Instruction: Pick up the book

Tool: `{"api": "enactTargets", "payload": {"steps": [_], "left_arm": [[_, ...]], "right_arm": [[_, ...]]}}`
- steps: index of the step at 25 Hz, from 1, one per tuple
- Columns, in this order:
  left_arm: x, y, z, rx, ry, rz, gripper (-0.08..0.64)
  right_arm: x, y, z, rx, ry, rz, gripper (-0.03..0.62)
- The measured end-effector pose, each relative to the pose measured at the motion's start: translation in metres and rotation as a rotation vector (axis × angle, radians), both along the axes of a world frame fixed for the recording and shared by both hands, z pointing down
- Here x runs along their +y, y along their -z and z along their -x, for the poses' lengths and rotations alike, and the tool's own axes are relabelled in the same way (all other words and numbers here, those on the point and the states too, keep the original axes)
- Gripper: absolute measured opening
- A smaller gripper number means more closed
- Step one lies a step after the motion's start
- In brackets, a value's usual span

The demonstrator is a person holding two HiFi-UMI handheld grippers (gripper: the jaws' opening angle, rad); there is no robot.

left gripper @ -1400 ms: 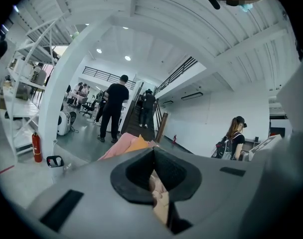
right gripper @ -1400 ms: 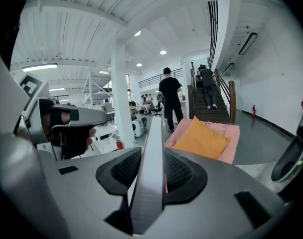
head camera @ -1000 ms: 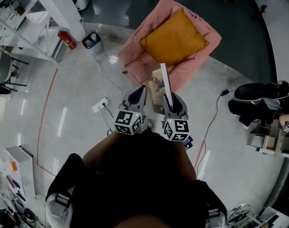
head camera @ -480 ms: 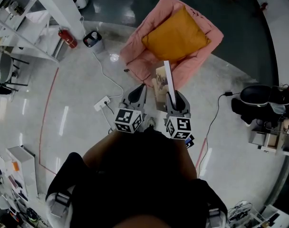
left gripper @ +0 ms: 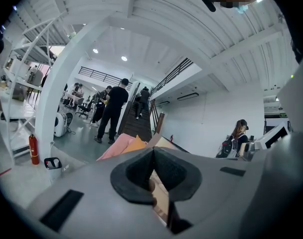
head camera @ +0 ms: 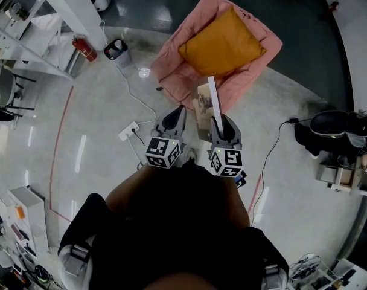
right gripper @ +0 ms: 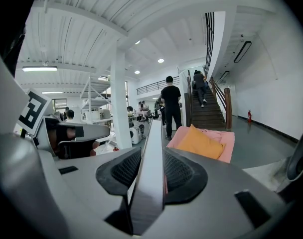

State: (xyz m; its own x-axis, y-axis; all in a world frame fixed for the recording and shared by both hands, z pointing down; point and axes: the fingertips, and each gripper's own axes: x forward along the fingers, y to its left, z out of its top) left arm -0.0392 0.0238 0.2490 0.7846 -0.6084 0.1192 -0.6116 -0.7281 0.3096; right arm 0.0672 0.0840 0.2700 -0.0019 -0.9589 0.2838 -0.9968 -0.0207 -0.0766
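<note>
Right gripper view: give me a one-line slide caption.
Right gripper shut on the upright book, orange cushion on a pink chair ahead.

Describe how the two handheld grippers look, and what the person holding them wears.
Both the left gripper and the right gripper have smooth grey wedge-shaped shells that taper toward the jaws, which are lined with dark textured pads. Each carries a cube with black-and-white square markers at its rear end. No cables show on either. The person wears a dark top.
</note>
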Motion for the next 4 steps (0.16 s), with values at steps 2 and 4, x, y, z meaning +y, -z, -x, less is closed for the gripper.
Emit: {"api": "enactTargets", "payload": {"steps": [2, 4], "left_arm": [[0.0007, -0.0009, -0.0033, 0.0, -0.001, 0.002, 0.008], [0.0013, -0.0016, -0.0069, -0.001, -0.001, 0.003, 0.009]], "right_arm": [[0.0006, -0.0001, -0.0037, 0.0, -0.001, -0.002, 0.144], [0.0009, 0.0, -0.0077, 0.0, -0.002, -0.003, 0.144]]}}
